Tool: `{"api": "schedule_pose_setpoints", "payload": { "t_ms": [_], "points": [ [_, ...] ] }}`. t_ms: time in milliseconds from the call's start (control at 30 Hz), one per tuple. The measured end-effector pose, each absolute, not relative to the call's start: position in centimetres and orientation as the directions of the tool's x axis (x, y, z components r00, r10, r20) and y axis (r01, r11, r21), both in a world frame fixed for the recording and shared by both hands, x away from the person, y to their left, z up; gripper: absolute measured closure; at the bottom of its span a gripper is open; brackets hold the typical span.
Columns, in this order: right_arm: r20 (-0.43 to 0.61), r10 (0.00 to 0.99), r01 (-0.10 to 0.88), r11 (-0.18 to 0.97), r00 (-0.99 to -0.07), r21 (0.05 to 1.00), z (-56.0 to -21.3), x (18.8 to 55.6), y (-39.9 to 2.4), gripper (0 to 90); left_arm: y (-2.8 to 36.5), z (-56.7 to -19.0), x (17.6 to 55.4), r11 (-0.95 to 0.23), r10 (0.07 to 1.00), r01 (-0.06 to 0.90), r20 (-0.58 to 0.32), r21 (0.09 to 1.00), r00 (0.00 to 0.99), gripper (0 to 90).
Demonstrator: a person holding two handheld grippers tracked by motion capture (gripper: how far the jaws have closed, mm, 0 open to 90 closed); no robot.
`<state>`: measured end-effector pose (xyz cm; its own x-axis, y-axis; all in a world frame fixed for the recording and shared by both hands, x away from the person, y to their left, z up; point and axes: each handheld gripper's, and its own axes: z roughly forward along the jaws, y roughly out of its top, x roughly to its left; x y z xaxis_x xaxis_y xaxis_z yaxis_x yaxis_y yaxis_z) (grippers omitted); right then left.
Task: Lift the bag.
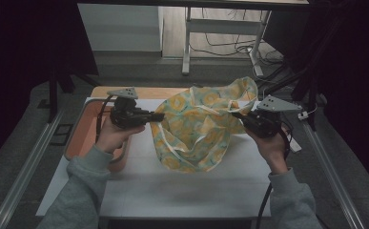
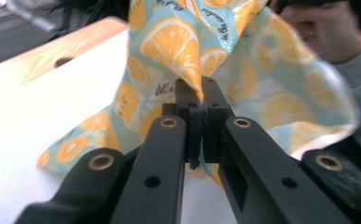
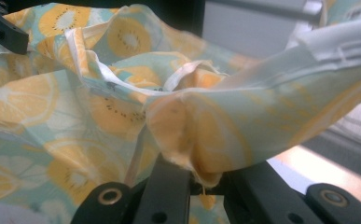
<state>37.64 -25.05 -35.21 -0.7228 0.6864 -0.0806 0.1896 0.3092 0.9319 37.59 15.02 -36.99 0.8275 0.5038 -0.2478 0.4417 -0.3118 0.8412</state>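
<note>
Both grippers pinch cloth (image 1: 199, 126): left gripper (image 1: 159, 116), right gripper (image 1: 236, 115), cloth hanging between over table (image 1: 172, 191). Risk: thin edge slips free if pulled apart.

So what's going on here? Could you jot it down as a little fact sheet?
Item handled: cloth bag with an orange-slice print on light blue
Left gripper: shut on the bag's edge
Right gripper: shut on another bunch of the fabric
Bag's state: held up between both grippers, sagging open in the middle, its lower part on the table
Surface: white table top
Nearby: orange tray at the table's left edge
</note>
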Motion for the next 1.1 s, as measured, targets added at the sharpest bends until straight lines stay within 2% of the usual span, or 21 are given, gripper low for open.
{"api": "schedule_pose_setpoints", "payload": {
  "t_ms": [133, 400, 700, 800, 833, 867, 967, 1033, 1100],
  "points": [
    [-0.074, 0.712, 0.259, 0.348, -0.698, 0.901, -37.6, 39.5, -25.1, 88.8, 13.9, -39.3, 39.7, -0.345, 0.537, 0.501, -0.271, 0.794, 0.799, 88.4],
    [0.012, 0.75, 0.395, 0.334, -0.661, 0.856, -42.4, 43.2, -25.7, 88.7, 12.5, -42.9, 42.5, -0.362, 0.566, 0.589, -0.331, 0.723, 0.755, 87.9],
    [0.035, 0.741, 0.424, 0.344, -0.671, 0.838, -43.4, 43.6, -25.8, 87.8, 12.0, -43.8, 42.8, -0.381, 0.563, 0.6, -0.338, 0.704, 0.754, 84.7],
    [0.035, 0.726, 0.41, 0.347, -0.687, 0.843, -42.9, 43.1, -25.8, 83.2, 12.1, -43.7, 42.6, -0.377, 0.56, 0.593, -0.335, 0.711, 0.758, 80.3],
    [0.04, 0.72, 0.41, 0.347, -0.693, 0.843, -42.8, 43.0, -25.9, 76.3, 12.2, -43.6, 42.5, -0.375, 0.562, 0.591, -0.333, 0.714, 0.757, 76.3],
    [0.049, 0.714, 0.414, 0.347, -0.699, 0.842, -42.7, 42.9, -25.9, 67.4, 12.3, -43.6, 42.5, -0.368, 0.57, 0.593, -0.33, 0.717, 0.752, 68.3],
    [0.076, 0.712, 0.438, 0.341, -0.698, 0.832, -42.5, 42.5, -26.2, 40.8, 12.8, -43.5, 41.9, -0.364, 0.605, 0.586, -0.295, 0.723, 0.74, 34.9],
    [0.094, 0.698, 0.445, 0.341, -0.71, 0.828, -42.5, 42.1, -26.9, 37.2, 13.5, -43.2, 41.3, -0.365, 0.614, 0.585, -0.285, 0.724, 0.736, 18.2],
    [0.112, 0.684, 0.444, 0.331, -0.721, 0.833, -42.5, 41.5, -27.8, 35.6, 14.5, -42.7, 40.6, -0.355, 0.614, 0.574, -0.279, 0.738, 0.739, 9.2]
  ]
}}
